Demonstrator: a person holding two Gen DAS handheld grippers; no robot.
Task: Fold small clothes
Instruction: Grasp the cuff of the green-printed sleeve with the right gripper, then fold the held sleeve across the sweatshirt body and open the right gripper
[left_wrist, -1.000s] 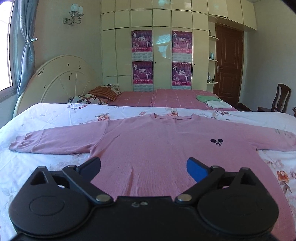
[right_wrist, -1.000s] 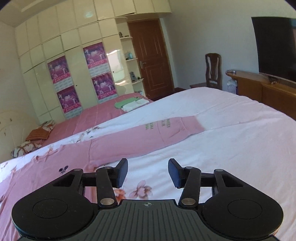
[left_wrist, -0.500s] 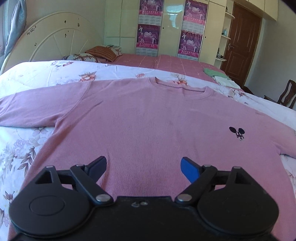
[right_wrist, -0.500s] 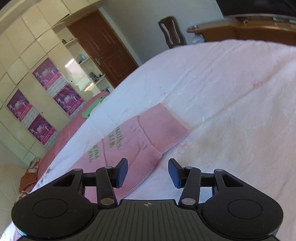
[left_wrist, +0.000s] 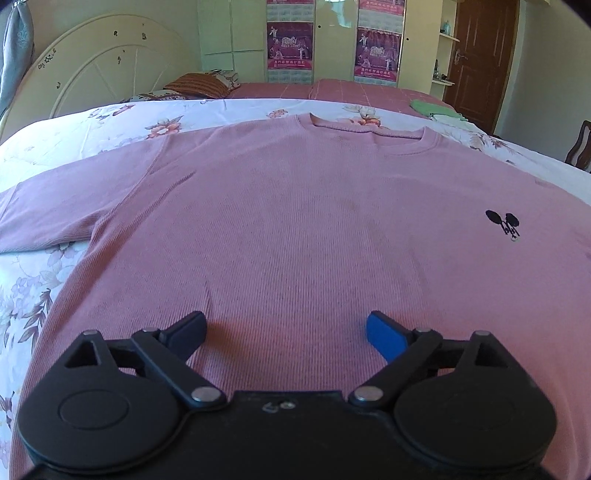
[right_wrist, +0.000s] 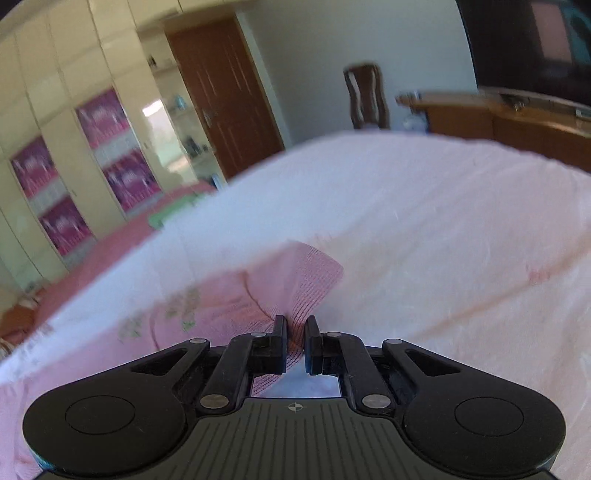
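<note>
Two grippers share one pink sweater (left_wrist: 295, 221), spread face-up on the floral bedspread (left_wrist: 92, 129). The right gripper (right_wrist: 295, 332) has just been closing and now pinches the sleeve cuff (right_wrist: 306, 280), though blur hides how deep the bite goes. The left gripper (left_wrist: 286, 330) hovers spread wide over the lower body with nothing caught. Carry that cuff low across the chest (a high lift would drag the shoulder), with the left pinning the torso.

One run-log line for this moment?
right gripper: just closed, shut on sleeve cuff | left gripper: open over pink sweater | fold: not begun
</note>
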